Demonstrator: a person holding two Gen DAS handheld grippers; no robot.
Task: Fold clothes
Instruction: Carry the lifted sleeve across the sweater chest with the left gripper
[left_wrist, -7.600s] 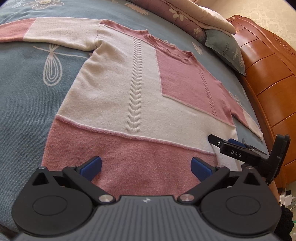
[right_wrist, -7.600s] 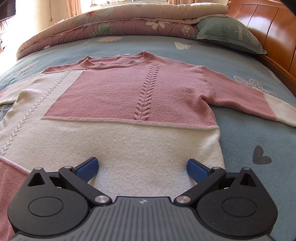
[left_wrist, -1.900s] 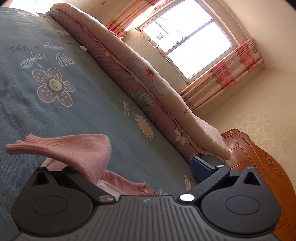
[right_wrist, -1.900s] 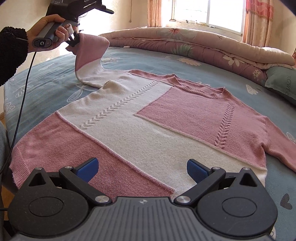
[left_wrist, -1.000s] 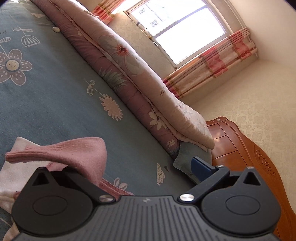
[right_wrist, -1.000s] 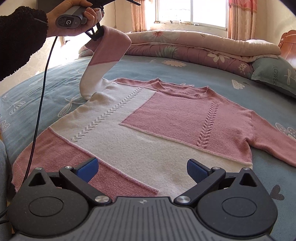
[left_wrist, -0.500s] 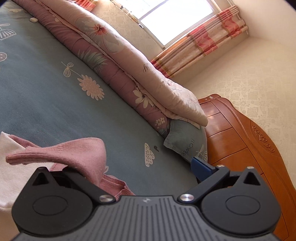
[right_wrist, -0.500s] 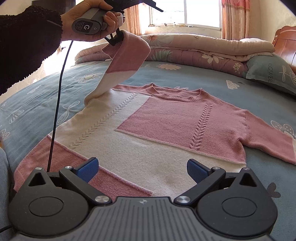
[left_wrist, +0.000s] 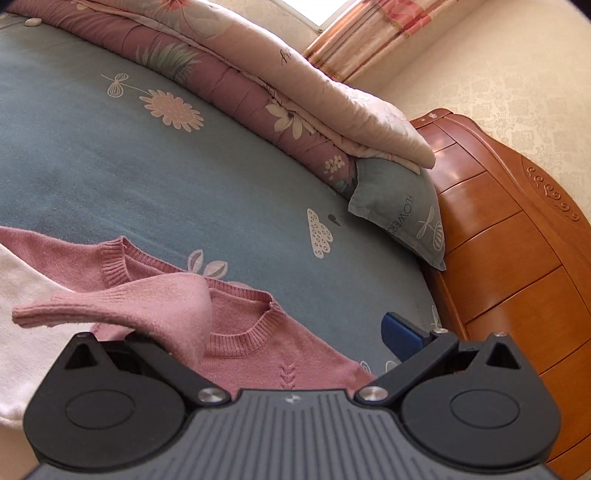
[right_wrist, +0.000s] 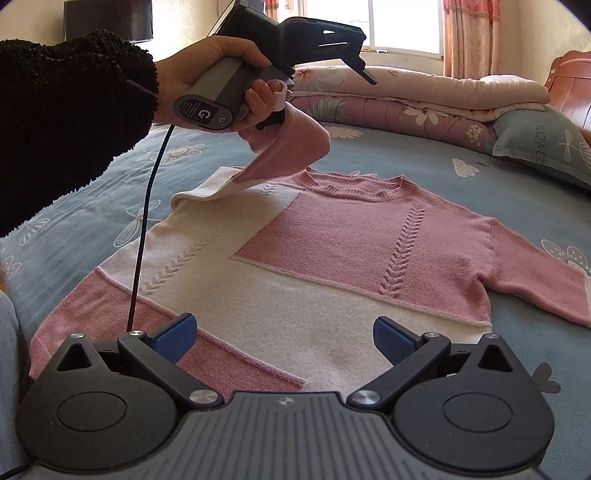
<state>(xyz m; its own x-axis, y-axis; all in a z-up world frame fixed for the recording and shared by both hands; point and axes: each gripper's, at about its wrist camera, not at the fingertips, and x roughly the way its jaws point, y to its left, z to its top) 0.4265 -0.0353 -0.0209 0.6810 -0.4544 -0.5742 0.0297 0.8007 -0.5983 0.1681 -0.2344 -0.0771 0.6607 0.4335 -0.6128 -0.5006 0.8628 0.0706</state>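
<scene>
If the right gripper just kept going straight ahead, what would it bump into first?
Probably the sweater. The right gripper is open and points low across its cream front, so it would likely meet that knit before the pillow, though depth is unclear.

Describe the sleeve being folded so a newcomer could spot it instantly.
On the blue bedsheet lies a pink-and-cream sweater, spread flat. The left sleeve is lifted over the shoulder toward the collar, its pink cuff held at the left gripper. The right sleeve lies flat, outstretched.
</scene>
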